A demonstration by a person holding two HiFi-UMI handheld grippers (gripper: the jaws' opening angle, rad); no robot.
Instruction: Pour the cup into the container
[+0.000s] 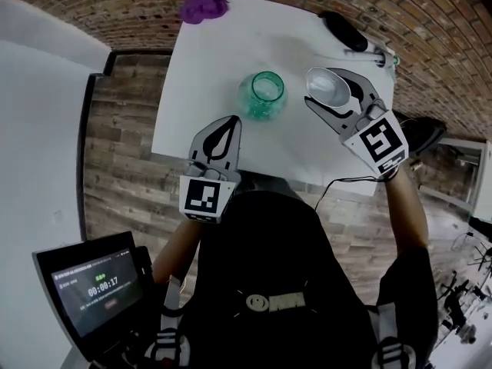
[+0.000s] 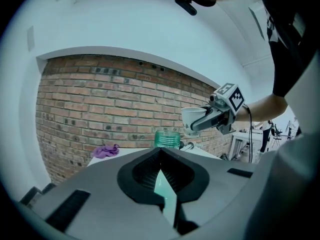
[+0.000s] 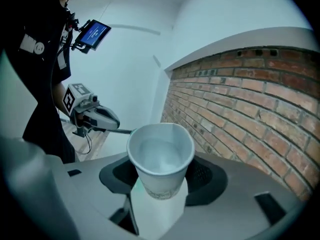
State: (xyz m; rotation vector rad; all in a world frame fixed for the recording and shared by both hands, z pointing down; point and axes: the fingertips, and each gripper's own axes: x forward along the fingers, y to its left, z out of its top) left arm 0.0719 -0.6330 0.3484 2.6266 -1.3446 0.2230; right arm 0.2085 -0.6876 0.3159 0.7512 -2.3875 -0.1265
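A green glass jar [image 1: 263, 94], the container, stands open-mouthed on the white table [image 1: 207, 75]. My right gripper [image 1: 327, 89] is shut on a white paper cup [image 1: 328, 87], which hangs upright just right of the jar and above its rim. In the right gripper view the cup [image 3: 161, 156] is slightly squeezed between the jaws and seems to hold clear liquid. From the left gripper view the cup [image 2: 192, 119] sits up and to the right of the jar [image 2: 167, 138]. My left gripper [image 1: 229, 123] hovers at the table's near edge, shut and empty.
A purple cloth [image 1: 203, 7] lies at the table's far left corner. A black object [image 1: 344, 29] rests at the far right edge. A brick wall runs behind the table. A screen [image 1: 96, 289] sits by the person's left side.
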